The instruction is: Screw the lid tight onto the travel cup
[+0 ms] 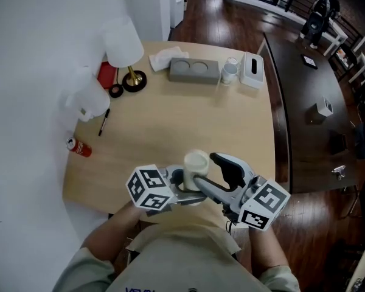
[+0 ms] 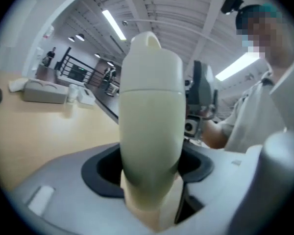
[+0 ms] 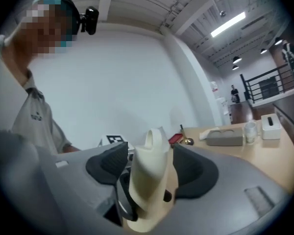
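Two tongs are held close together over the near edge of a pale wooden surface [image 1: 170,126], with a cream travel cup [image 1: 196,163] upright between them. The left tongs [image 1: 179,184] are closed on the travel cup: in the left gripper view [image 2: 149,173] the cup's body [image 2: 149,131] is seen wedged between the two dark pads, both pressed against its sides. The lid [image 2: 149,62] is seated on top of the cup, with a seam visible where the two meet. The right tongs [image 1: 199,186] are brought in from the opposite side and are closed on the lid; in the right gripper view [image 3: 147,170] the lid [image 3: 149,160], with a small loop at its top, is seen held between the pads. Both tongs are pointed roughly level, facing one another across the cup.

Farther back on the surface, well apart from the cup, a lamp [image 1: 123,41] with a white shade, a grey tray [image 1: 193,70] with two round hollows and a tissue box [image 1: 252,70] can be made out. A pen [image 1: 103,121] and a red can [image 1: 79,146] are lying near the left edge.
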`<control>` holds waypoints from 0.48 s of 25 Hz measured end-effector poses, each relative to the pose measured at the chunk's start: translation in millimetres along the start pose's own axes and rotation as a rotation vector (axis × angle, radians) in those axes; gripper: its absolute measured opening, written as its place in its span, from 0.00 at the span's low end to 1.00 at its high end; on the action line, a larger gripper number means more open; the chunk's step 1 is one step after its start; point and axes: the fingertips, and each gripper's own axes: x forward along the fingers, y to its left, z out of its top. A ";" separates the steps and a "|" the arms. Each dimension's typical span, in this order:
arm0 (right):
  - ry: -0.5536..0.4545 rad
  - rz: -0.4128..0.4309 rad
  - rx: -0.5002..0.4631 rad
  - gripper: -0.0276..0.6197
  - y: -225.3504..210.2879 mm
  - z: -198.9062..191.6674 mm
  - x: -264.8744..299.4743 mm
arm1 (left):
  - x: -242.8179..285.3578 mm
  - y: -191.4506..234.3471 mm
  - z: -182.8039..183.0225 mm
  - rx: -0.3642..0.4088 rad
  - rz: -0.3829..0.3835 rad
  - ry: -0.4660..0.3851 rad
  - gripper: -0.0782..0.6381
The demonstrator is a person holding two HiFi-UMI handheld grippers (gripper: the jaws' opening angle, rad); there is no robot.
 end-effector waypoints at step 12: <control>0.046 0.502 0.080 0.50 56.7 16.4 -14.6 | -17.1 -87.4 -18.0 0.137 -0.494 0.272 0.55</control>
